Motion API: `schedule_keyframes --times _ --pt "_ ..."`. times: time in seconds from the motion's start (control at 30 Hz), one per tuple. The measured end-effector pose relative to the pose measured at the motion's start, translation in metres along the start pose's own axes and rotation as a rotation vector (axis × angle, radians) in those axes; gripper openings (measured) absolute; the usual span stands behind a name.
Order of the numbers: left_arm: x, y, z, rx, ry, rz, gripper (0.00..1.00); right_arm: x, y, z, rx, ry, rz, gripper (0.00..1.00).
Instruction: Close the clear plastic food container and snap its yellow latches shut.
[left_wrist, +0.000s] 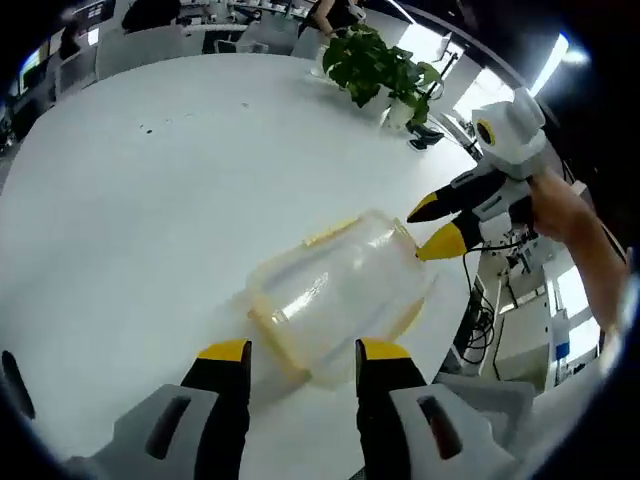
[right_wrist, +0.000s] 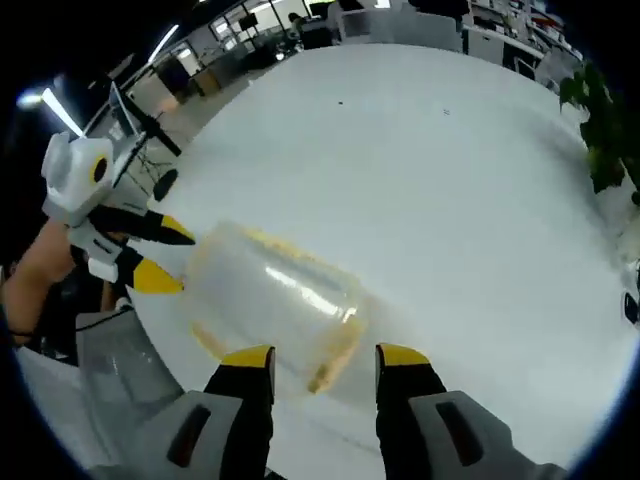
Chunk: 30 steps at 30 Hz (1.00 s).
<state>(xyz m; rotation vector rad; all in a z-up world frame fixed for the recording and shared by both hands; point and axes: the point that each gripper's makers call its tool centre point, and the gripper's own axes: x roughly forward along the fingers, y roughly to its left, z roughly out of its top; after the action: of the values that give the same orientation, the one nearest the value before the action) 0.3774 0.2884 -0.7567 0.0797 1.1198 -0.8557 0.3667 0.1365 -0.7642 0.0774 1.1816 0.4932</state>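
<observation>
Clear plastic food container (left_wrist: 335, 295) with yellow trim lies on the white worktop (left_wrist: 150, 200), between the two grippers. Left gripper (left_wrist: 305, 352): jaws spread, holding nothing, tips just short of the container's near edge. Right gripper (right_wrist: 325, 355): likewise spread and empty, at the opposite end. Left gripper view alone shows a potted plant (left_wrist: 380, 65) at the worktop's far edge and a hand (left_wrist: 560, 205) on the right gripper. Right gripper view shows office desks beyond.
</observation>
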Motion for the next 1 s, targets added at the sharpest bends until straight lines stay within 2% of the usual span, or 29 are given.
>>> schedule_keyframes --times 0.2,0.3,0.37,0.4,0.5,0.73,0.77,0.8,0.83,0.87,0.9,1.0 --pt "0.009 0.000 -0.002 -0.065 0.001 -0.005 0.39 0.007 0.001 -0.002 0.062 -0.008 0.022 0.36" --pt "0.009 0.001 -0.004 -0.056 0.005 0.000 0.33 0.010 0.001 -0.005 0.059 -0.002 0.019 0.33" --pt "0.010 0.005 -0.009 -0.026 0.032 0.005 0.28 0.009 0.003 -0.005 0.081 -0.009 0.034 0.33" --pt "0.010 0.005 -0.007 -0.071 0.021 0.001 0.27 0.010 0.004 -0.005 0.085 -0.010 0.033 0.33" --pt "0.010 0.003 -0.007 -0.048 0.022 0.007 0.27 0.010 0.004 -0.005 0.091 -0.008 0.028 0.32" --pt "0.012 0.004 -0.006 -0.054 0.023 0.009 0.24 0.012 0.005 -0.005 0.101 -0.003 0.028 0.30" --pt "0.013 0.003 -0.007 -0.076 0.022 0.003 0.23 0.012 0.005 -0.005 0.100 0.001 0.031 0.29" --pt "0.015 -0.013 0.000 -0.102 -0.005 -0.090 0.21 0.012 0.005 -0.005 0.104 0.007 0.033 0.29" --pt "0.011 0.004 -0.004 -0.086 0.025 -0.005 0.21 0.013 0.007 -0.004 0.102 0.009 0.039 0.27" --pt "0.009 0.005 -0.006 -0.054 0.028 -0.007 0.21 0.008 0.002 0.005 0.111 0.007 0.034 0.27" --pt "0.009 0.005 -0.006 -0.063 0.028 -0.005 0.21 0.006 0.003 0.008 0.109 0.016 0.019 0.26" --pt "0.009 0.007 -0.006 -0.073 0.028 -0.007 0.21 0.006 0.004 0.004 0.115 0.002 0.020 0.27"
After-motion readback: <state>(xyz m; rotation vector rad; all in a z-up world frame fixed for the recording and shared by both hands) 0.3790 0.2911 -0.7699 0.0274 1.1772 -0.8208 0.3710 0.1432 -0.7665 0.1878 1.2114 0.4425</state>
